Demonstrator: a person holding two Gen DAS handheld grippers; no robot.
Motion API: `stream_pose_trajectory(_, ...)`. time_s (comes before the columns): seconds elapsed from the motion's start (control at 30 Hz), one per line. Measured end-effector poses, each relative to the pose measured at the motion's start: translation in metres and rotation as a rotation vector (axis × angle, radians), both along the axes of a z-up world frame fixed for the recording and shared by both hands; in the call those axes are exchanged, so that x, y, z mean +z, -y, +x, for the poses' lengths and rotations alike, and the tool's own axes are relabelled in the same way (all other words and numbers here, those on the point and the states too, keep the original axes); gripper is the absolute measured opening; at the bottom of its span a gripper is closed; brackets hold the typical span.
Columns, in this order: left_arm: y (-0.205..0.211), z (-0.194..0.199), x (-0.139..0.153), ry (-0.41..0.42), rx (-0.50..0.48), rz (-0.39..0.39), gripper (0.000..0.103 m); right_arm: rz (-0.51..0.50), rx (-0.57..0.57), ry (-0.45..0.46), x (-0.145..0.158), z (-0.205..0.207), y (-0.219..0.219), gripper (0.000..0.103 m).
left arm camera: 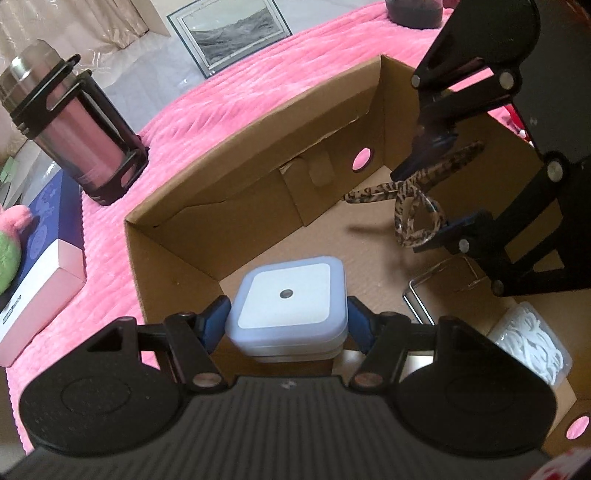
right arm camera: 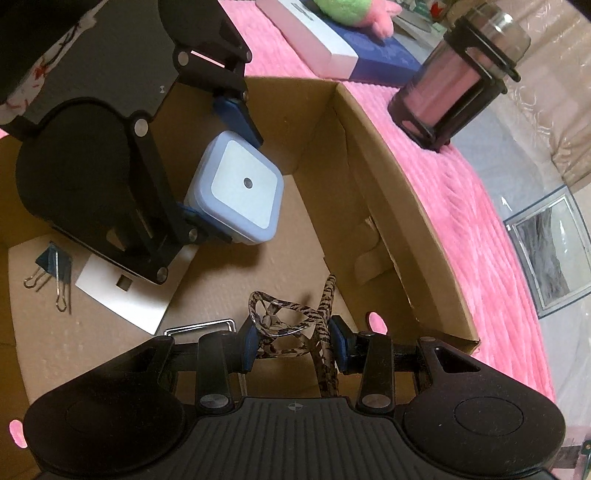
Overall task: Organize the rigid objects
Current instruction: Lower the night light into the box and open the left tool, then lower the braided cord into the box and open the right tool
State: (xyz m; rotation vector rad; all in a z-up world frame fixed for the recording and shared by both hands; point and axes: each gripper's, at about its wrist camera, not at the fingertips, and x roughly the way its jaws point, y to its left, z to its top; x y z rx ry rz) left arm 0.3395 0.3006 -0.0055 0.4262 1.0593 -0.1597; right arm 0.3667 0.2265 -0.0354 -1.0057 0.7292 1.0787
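Cardboard box (left arm camera: 173, 258) sits open on a pink ribbed blanket (left arm camera: 221, 110), and both grippers work inside it. The left gripper (left arm camera: 286, 325) has its blue pads pressed against opposite sides of a square pale-blue night light (left arm camera: 284, 295) with a white face and a small dark dot at its centre; the light is held near the box's corner, just above the floor. The right gripper (right arm camera: 293, 341) is clamped on a tortoiseshell hair clip (right arm camera: 284, 325), which hangs between its pads over the box floor. On that floor lie a white card (right arm camera: 125, 291), two blue binder clips (right arm camera: 55, 271), a metal buckle (right arm camera: 199, 326) and, in the left wrist view, a clear bag of white pieces (left arm camera: 532, 343). Outside the box, on the blanket, stands a steel flask in a black cage (left arm camera: 70, 125), near a blue-and-white flat box (left arm camera: 44, 258) with a pink-and-green plush toy (left arm camera: 11, 243) on it. A framed picture (left arm camera: 232, 33) lies beyond the blanket.
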Motion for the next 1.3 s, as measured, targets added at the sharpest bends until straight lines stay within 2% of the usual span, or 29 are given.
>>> stream_pose_trajectory(0.33, 0.003, 0.015, -0.006, -0.005, 0.009, 0.02, 0.063, -0.016, 0.01, -0.024, -0.006, 0.005, -0.004, 0.037)
stream_pose_trajectory(0.6, 0.01, 0.008, -0.014, 0.035, 0.014, 0.09, 0.063, -0.024, 0.01, -0.023, -0.009, 0.006, -0.005, 0.037)
stream_pose_trajectory(0.8, 0.013, 0.007, -0.016, 0.043, 0.017, 0.115, 0.062, -0.023, 0.013, -0.022, -0.012, 0.006, -0.004, 0.037)
stream_pose_trajectory(0.97, 0.013, 0.008, -0.017, 0.048, 0.017, 0.113, 0.062, -0.019, 0.013, -0.034, -0.013, 0.007, -0.004, 0.037)
stream_pose_trajectory(1.1, 0.008, 0.007, -0.011, 0.06, 0.035, 0.072, 0.062, -0.013, 0.014, -0.04, -0.014, 0.009, -0.003, 0.037)
stream_pose_trajectory(1.3, 0.005, 0.001, -0.005, 0.083, 0.033, 0.078, 0.062, -0.022, 0.016, -0.029, -0.016, 0.008, -0.004, 0.037)
